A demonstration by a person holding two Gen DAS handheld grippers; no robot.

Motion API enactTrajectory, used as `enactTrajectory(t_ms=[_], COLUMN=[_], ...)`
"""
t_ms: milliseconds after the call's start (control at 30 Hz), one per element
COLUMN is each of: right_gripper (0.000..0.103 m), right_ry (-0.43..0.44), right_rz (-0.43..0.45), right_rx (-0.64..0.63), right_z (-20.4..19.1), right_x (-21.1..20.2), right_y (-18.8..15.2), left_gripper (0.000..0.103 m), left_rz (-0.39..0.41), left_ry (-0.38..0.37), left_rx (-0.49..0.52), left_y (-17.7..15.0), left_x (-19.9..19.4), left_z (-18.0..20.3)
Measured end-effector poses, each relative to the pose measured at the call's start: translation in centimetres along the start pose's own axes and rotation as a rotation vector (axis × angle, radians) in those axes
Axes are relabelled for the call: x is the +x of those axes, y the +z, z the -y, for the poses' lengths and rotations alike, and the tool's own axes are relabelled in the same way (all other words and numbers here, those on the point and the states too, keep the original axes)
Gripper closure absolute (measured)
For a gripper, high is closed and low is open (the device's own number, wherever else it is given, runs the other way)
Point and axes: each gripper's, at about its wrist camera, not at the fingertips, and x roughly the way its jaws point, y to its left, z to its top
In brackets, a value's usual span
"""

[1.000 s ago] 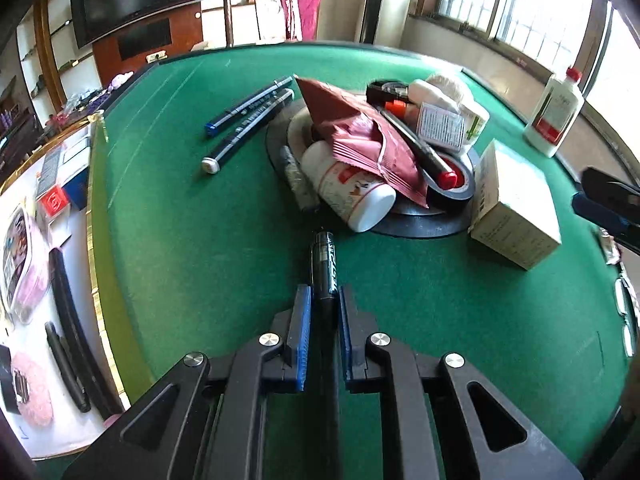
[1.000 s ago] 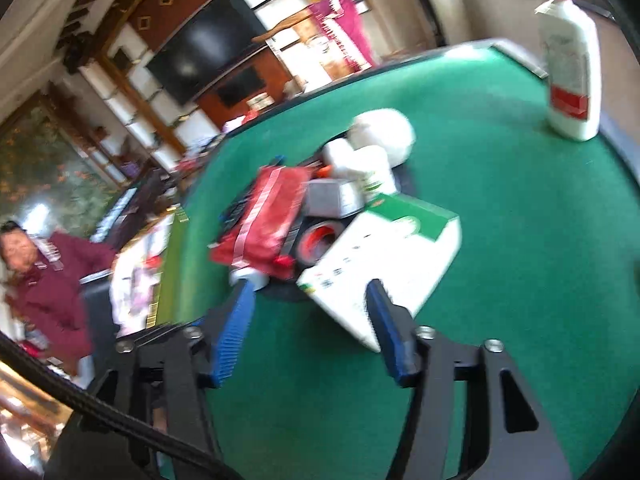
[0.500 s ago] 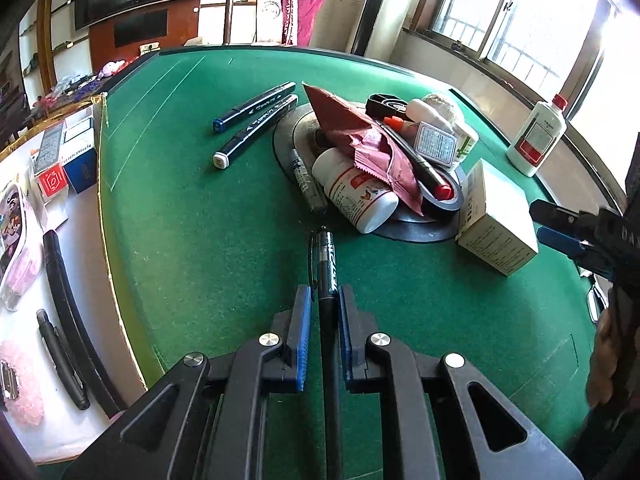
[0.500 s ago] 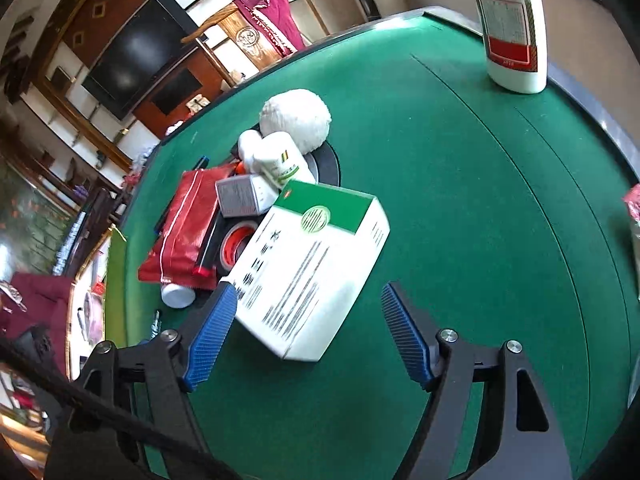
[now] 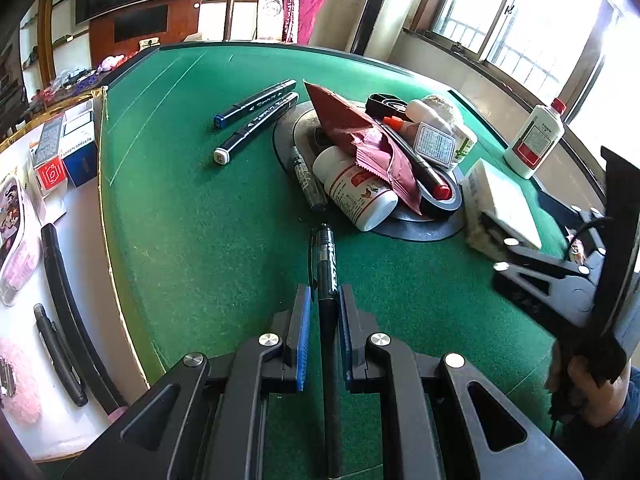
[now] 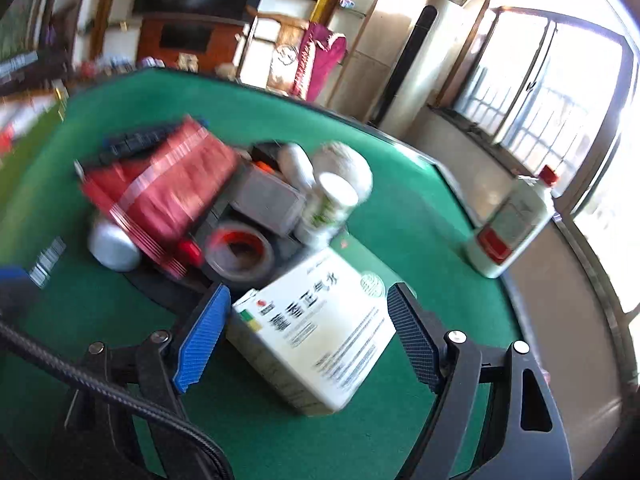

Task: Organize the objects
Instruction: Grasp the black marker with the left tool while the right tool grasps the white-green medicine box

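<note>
Right gripper point(image 6: 308, 336), jaws wide and just opening further, straddles the white box point(image 6: 320, 332) at lower centre without apparent contact; blur leaves this uncertain. Centre and square the pads before closing. Left gripper point(image 5: 323, 322) clamps a black pen point(image 5: 326, 264). The tape roll point(image 6: 240, 254) crowds the box's upper-left corner on the green counter point(image 6: 420, 220).

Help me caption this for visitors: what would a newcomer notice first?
First the heap piled on the dark round tray mid-table: a red packet, white bottles, a tape roll. Next, the left gripper shut on a black pen that points at that heap. To the right, the right gripper, its fingers just opening, straddles a white box beside the tray.
</note>
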Motion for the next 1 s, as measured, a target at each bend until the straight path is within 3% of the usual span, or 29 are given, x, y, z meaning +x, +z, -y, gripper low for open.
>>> enactTrajectory(t_ms=[133,200,400,533,633,733,833,900,933,967,1000], right_gripper=[0.022,0.022,0.021,0.019,0.019,0.019,0.019,0.019,0.019,0.019,0.019], right_ry=[-0.052,-0.033,0.182,0.236,0.278,0.276,0.28,0.269,0.253,0.245,0.245], right_rz=[-0.016,-0.03,-0.117,-0.15,-0.12,-0.126,-0.158,-0.175,-0.183,-0.184,-0.19], right_rx=[0.108,0.189,0.43,0.431,0.414,0.4,0.381,0.361,0.339,0.326,0.312], right_z=[4.7,7.1,12.0,12.6,12.7,12.6,12.0,11.7,11.4,11.2,10.9], right_x=[-0.8,-0.7,1.0,1.9,1.2,1.4,2.4,3.0,3.2,3.4,3.6], right_y=[-1.5,-2.4,-3.4,-3.0,-2.6,-2.4,-2.4,-2.1,-1.9,-1.9,-1.9], left_gripper=[0.093,0.093,0.092,0.089,0.08,0.061,0.059,0.067,0.074,0.093,0.094], left_rz=[-0.011,-0.018,-0.026,-0.026,-0.033,-0.036,-0.017,-0.007,-0.002,0.001,0.001], left_ry=[0.008,0.019,0.06,0.084,0.061,0.075,0.126,0.154,0.15,0.15,0.155], left_rx=[0.014,0.025,0.05,0.088,0.087,0.128,0.174,0.199,0.207,0.217,0.222], left_y=[0.0,-0.1,-0.2,-0.4,-0.4,-0.6,-0.9,-1.0,-1.0,-1.1,-1.1], left_x=[0.2,0.4,0.9,1.0,0.9,0.9,1.3,1.3,1.3,1.2,1.3], left_z=[0.2,0.5,1.0,1.7,1.7,2.5,3.3,3.7,3.8,4.0,4.0])
